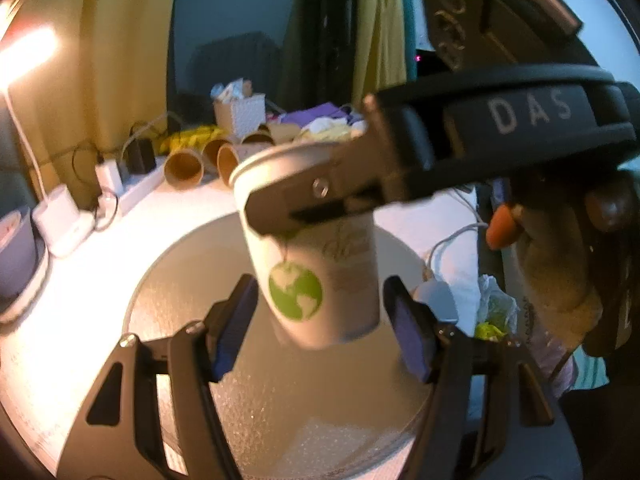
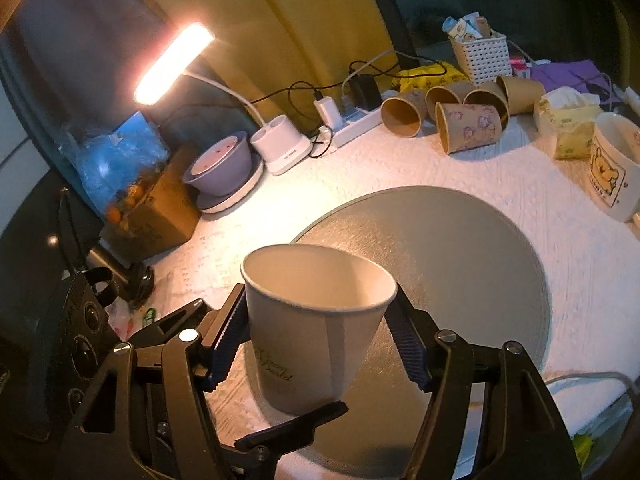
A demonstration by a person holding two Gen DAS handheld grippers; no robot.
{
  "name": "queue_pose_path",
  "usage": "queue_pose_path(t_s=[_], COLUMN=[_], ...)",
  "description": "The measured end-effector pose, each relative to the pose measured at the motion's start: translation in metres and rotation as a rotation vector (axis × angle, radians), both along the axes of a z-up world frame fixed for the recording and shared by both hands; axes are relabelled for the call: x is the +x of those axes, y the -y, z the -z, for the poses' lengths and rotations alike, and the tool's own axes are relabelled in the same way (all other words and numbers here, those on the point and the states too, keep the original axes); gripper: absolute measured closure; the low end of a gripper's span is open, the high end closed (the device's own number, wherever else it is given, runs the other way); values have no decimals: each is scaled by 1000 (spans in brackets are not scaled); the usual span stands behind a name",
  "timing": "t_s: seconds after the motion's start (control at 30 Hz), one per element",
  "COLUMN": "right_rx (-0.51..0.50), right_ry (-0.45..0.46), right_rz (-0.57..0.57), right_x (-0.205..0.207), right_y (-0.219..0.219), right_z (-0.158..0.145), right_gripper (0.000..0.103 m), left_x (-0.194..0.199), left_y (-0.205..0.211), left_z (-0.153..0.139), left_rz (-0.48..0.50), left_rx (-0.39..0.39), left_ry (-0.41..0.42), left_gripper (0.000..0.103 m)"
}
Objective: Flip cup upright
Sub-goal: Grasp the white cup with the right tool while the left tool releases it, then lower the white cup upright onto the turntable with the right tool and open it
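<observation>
Cup, white paper w/ green globe print, sits mouth-up and a bit tilted between the right gripper pads, over the grey round mat; can't tell if its base touches yet. Right tongs narrow, pinching the upper wall just under the rim. Left gripper wide, pads either side of the lower body, not touching. Likely v. light, thin-walled, crushes easily, so a gentle squeeze near the stiffer rolled rim seems best.

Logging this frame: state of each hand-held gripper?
Left hand-held gripper: open, empty, fingers either side of the cup, not touching.
Right hand-held gripper: shut on the cup, mouth up.
</observation>
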State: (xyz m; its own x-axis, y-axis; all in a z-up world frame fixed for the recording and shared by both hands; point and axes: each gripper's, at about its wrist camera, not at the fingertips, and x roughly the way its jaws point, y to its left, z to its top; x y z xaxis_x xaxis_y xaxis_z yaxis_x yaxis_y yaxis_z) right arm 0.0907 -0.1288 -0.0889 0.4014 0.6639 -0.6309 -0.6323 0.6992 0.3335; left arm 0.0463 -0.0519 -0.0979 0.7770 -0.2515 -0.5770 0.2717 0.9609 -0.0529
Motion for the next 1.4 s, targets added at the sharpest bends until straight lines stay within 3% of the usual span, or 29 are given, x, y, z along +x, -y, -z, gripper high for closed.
queue_pose_path(t_s=[0.07, 0.6, 1.03, 1.23, 1.4], right_rx=[-9, -197, -255, -263, -265], right_ry=[10, 251, 378, 391, 386], right_rz=[16, 122, 131, 138, 146], right_x=[5, 48, 44, 33, 23], right_y=[-2, -30, -37, -33, -28], right_z=[0, 22, 42, 48, 50], right_gripper=[32, 32, 32, 32, 31], left_x=[4, 38, 46, 38, 29], left_y=[-6, -82, -101, -97, -93], left_z=[4, 26, 30, 27, 23], left_rz=[-6, -209, -303, -313, -319], left_rx=[-30, -190, -200, -191, -189], left_ry=[-31, -163, -173, -163, -154], left_gripper=[26, 26, 26, 25, 18])
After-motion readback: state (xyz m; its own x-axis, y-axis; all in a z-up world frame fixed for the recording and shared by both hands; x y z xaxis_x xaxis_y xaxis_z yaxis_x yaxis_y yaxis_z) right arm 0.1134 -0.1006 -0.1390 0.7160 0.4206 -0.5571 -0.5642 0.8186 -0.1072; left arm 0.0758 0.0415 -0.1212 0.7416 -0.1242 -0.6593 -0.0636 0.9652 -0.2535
